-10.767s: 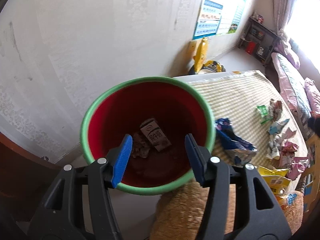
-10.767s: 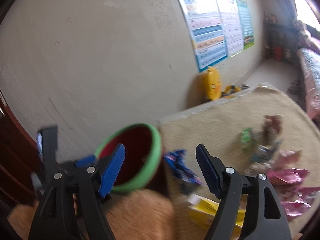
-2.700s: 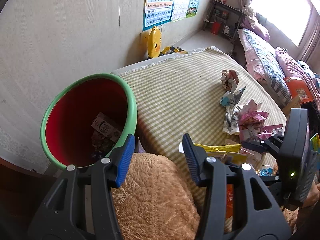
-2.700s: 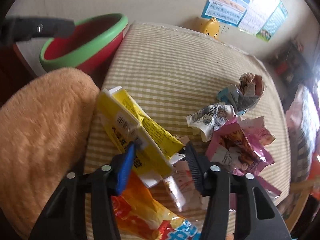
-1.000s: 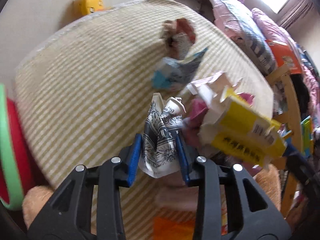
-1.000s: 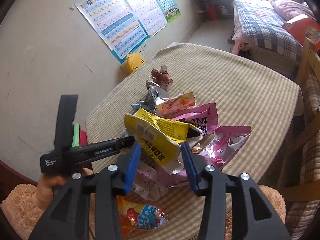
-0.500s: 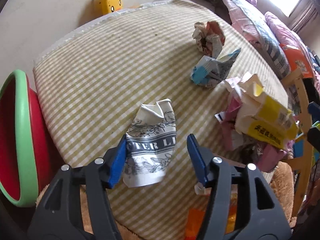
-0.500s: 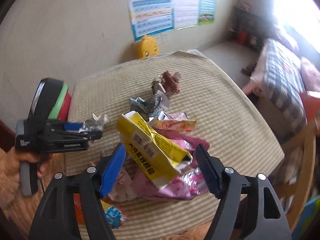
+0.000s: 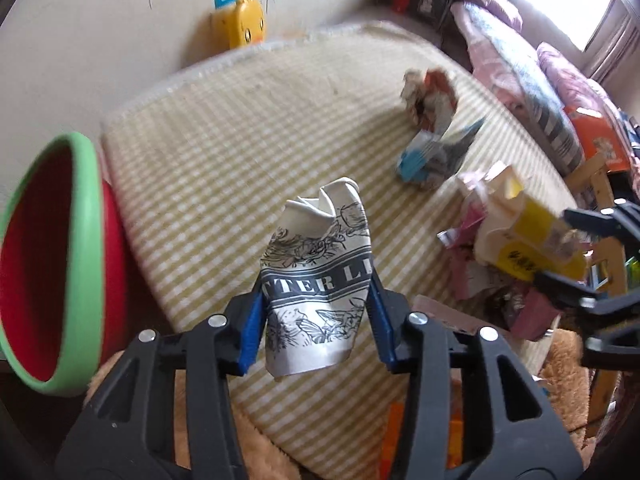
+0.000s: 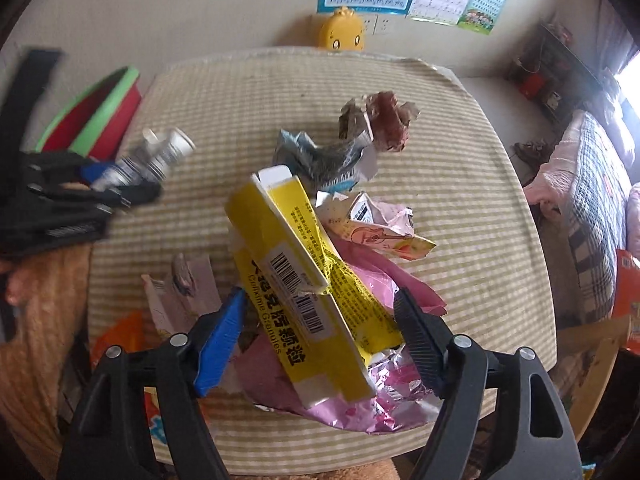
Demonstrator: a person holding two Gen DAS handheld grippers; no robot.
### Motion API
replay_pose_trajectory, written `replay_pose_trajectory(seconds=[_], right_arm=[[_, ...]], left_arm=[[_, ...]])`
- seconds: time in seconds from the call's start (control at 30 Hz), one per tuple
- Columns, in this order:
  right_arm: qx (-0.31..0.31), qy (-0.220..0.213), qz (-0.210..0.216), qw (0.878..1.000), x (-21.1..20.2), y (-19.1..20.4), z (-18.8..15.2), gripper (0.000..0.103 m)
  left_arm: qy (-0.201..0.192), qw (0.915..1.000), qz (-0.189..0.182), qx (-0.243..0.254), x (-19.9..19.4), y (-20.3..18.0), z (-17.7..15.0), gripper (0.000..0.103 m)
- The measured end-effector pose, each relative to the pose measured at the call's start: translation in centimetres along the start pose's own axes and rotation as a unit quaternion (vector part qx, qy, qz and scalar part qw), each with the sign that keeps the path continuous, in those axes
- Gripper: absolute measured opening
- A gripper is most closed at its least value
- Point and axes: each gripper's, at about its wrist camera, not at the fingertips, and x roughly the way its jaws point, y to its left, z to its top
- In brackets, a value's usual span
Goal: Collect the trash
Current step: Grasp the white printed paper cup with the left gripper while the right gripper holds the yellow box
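Note:
My left gripper [image 9: 316, 304] is closing its jaws, and the blue pads press both sides of a crumpled white paper cup [image 9: 320, 248] with black print, held above the checked table. The red bin with a green rim [image 9: 86, 240] stands at the table's left edge. From the right wrist view the left gripper [image 10: 100, 184], the cup [image 10: 160, 156] and the bin [image 10: 108, 104] show at the left. My right gripper [image 10: 318, 300] is opening its jaws around a yellow carton [image 10: 288, 264], which lies on a heap of wrappers with neither pad pressing it.
The table [image 9: 240, 140] carries a red-brown crumpled wad [image 9: 430, 92], a blue-grey carton [image 9: 436, 156], pink wrappers [image 10: 380, 280] and an orange snack bag [image 10: 120, 340]. A fluffy tan sleeve [image 10: 40, 320] fills the near left. A bed [image 9: 520, 60] stands to the right.
The left jaws widened around the paper cup, then came back in onto it while shifting toward the bin. The right jaws spread off the yellow carton, and that gripper rolled and sank.

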Motion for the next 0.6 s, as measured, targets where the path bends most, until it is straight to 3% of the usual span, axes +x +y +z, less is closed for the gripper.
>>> replay_pose_trajectory(seconds=[0.03,0.1,0.27,0.47,0.6], right_arm=[[0.001,-0.001,0.001,1.000,0.0,0.1,0.0,0.070],[0.005,-0.003,-0.003,1.000,-0.2,0.2,0.0,0.050],[0.021,-0.020,0.004,1.000,-1.5,0.8,0.0,0.033],[0.092,-0.086,0.021,0.992,-5.2,1.6,-0.1,0.030],[0.161,-0.143,0.046,0.975,-8.1,1.8,-0.3,0.030]], left_arm=[[-0.012,0.9999,0.003,0.002,-1.0,0.0,0.0,0.044],[-0.035,0.9993,0.007,0.006,-3.0,0.1,-0.1,0.044],[-0.073,0.9973,0.008,0.004,-6.3,0.7,-0.1,0.044],[-0.107,0.9942,0.006,-0.005,-9.0,0.9,0.3,0.044],[-0.132,0.9912,0.011,-0.004,-10.8,1.2,0.3,0.044]])
